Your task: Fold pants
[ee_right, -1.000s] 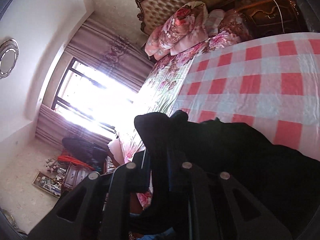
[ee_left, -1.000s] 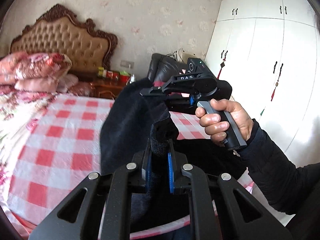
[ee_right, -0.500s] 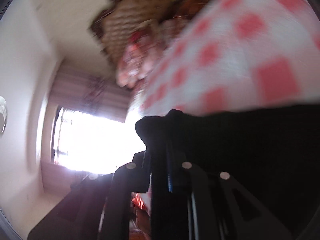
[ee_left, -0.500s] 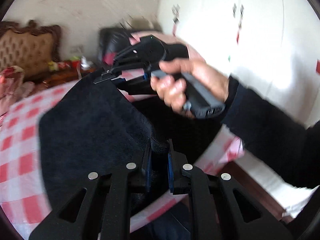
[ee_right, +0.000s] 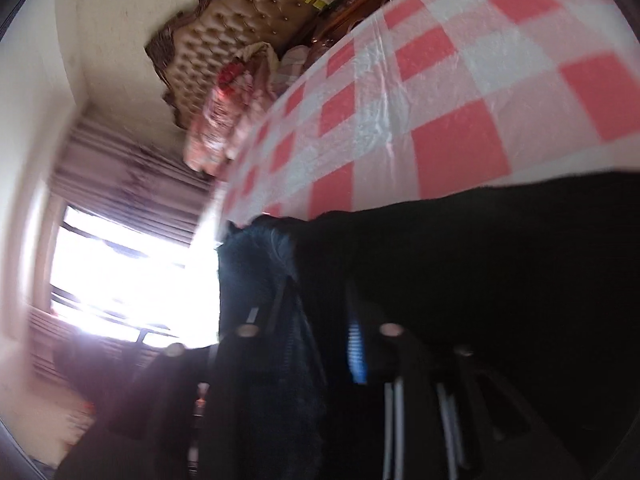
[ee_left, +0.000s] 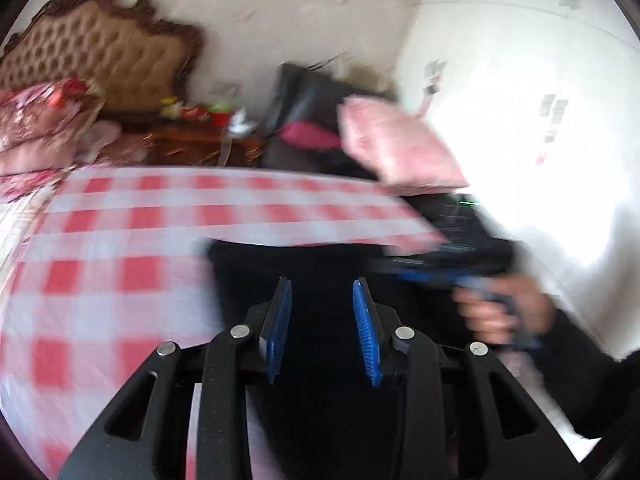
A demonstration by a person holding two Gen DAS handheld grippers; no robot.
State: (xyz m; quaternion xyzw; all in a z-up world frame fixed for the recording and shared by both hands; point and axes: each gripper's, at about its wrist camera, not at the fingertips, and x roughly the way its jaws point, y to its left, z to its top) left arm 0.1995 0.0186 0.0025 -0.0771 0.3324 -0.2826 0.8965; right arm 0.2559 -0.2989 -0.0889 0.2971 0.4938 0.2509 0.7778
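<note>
From my left wrist camera, the left hand-held gripper (ee_left: 322, 292) sits at the lower centre of the frame, its blue pads (ee_left: 280, 320) standing apart and opening wider, nothing pinched between them. Beneath and just ahead of them lie the black pants (ee_left: 320, 264), spread on the bed (ee_left: 120, 240) with its red and white checked cover; the cloth fills the lower middle of the frame up to a fairly straight far edge. At the right of the frame, blurred, I see the right hand-held gripper (ee_left: 440, 264) low over the pants' right side, held by a hand (ee_left: 504, 312) in a dark sleeve. The tufted headboard (ee_left: 100, 48) is at the upper left, with floral pillows (ee_left: 44, 116) below it.

From my right wrist camera, tilted, the right hand-held gripper is at the lower centre, jaws parted and opening. A dark fold of the pants still lies over its left finger (ee_right: 288, 312), but I see nothing pressed between the pads. The pants cover the lower right, the checked bed the upper right, a bright window (ee_right: 128, 280) the left.
</note>
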